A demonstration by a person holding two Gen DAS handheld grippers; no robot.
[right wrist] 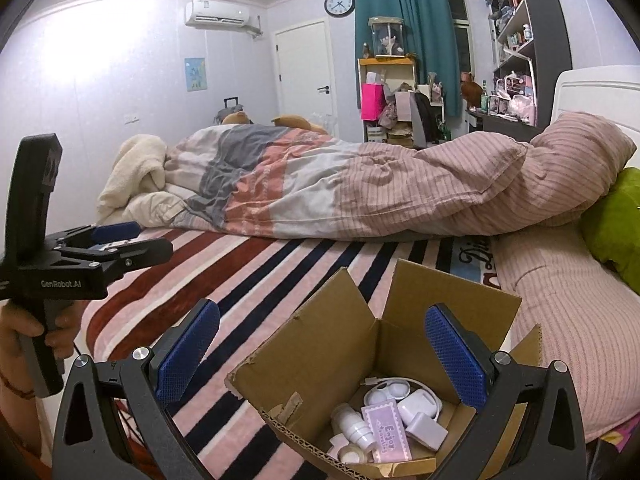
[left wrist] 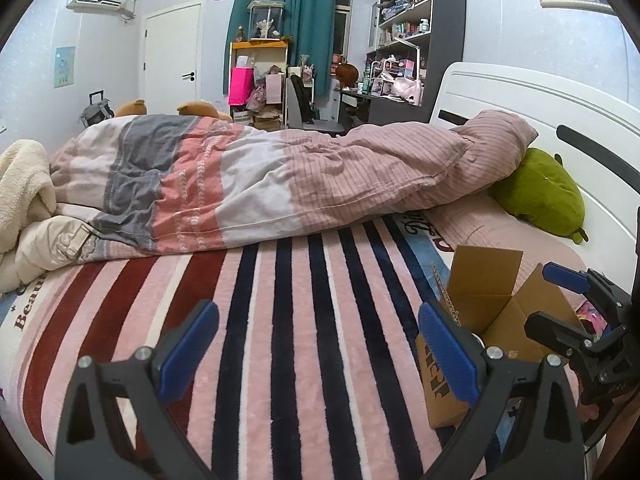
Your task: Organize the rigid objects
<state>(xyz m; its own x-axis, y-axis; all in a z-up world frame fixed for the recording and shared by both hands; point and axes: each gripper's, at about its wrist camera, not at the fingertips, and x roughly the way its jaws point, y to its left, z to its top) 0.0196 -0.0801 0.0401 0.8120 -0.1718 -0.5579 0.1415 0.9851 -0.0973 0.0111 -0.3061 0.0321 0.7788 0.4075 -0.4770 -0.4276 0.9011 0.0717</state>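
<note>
A bed (left wrist: 304, 320) fills both views, covered by a pink blanket (right wrist: 280, 280) with dark blue and red stripes. A rumpled quilt (left wrist: 256, 176) in pink, grey and white lies across the bed beyond the cardboard box, and a green cushion (left wrist: 540, 196) leans against the white headboard (left wrist: 520, 96) past the box's far right corner.

The cardboard box (right wrist: 320, 344) stands on the striped blanket with its flaps open and upright. In the right wrist view it lies directly below the right gripper (right wrist: 320, 352). Inside the box lie small white and pale things: a white bottle (right wrist: 354, 424) on its side, a lilac card (right wrist: 386, 432) printed "Enjoy", a roll of tape (right wrist: 352, 456) at the near edge, and a white case (right wrist: 426, 430) just right of the card.

The right gripper's fingers (right wrist: 188, 356) are spread wide apart above the box, holding nothing. The left gripper (left wrist: 316, 356) hovers over bare blanket to the left of the box, its fingers (left wrist: 188, 348) also wide apart and empty. A hand (right wrist: 24, 328) grips the left gripper's handle, left of the box.
</note>
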